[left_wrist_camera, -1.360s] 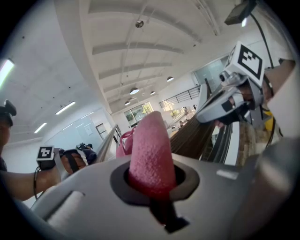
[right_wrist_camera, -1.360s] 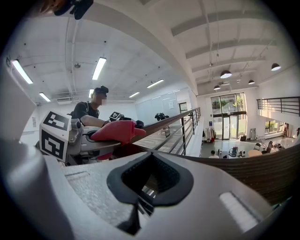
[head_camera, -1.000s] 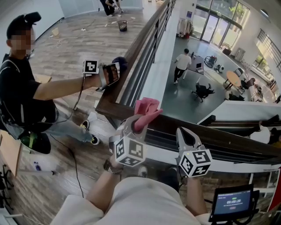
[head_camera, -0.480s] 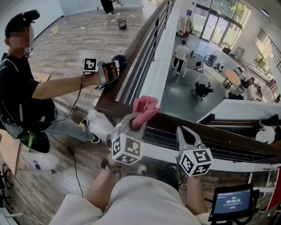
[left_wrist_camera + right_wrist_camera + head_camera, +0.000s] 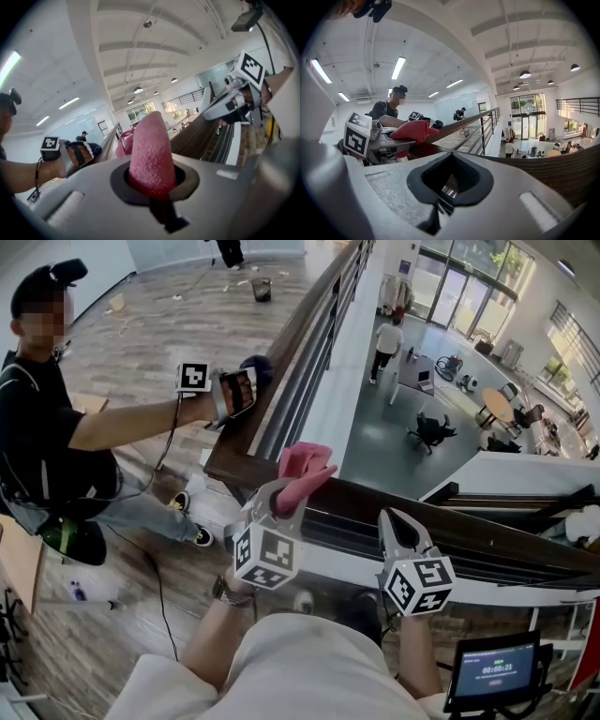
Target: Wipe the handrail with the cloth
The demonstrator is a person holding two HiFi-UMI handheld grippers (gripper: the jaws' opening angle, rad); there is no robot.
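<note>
Since a second ago the left claw (image 5: 279, 495) has slid a little to the left and away along the handrail (image 5: 298, 343), carrying the pink cloth (image 5: 305, 465) with it, while the right claw (image 5: 391, 520) has barely shifted and the person in a white top (image 5: 386, 343) on the lower floor has walked further off. The left claw's jaws are clamped on the cloth: in the left gripper view a thick pink fold (image 5: 150, 154) stands up out of the hollow between them, and the rest of the cloth bunches beyond the tips. From the head view the cloth sits over the corner where the dark wooden rail running away meets the stretch running to the right; whether it presses on the wood cannot be told. The right claw is held just beside that right-hand stretch, well apart from the cloth, its jaws together with nothing in them; in the right gripper view only the rail shows through the hollow (image 5: 450, 180) between them. At the left a seated person in black (image 5: 37, 418) reaches an arm to the far rail, holding another gripper (image 5: 230, 395) against it. A small screen (image 5: 494, 673) stands at lower right.
</note>
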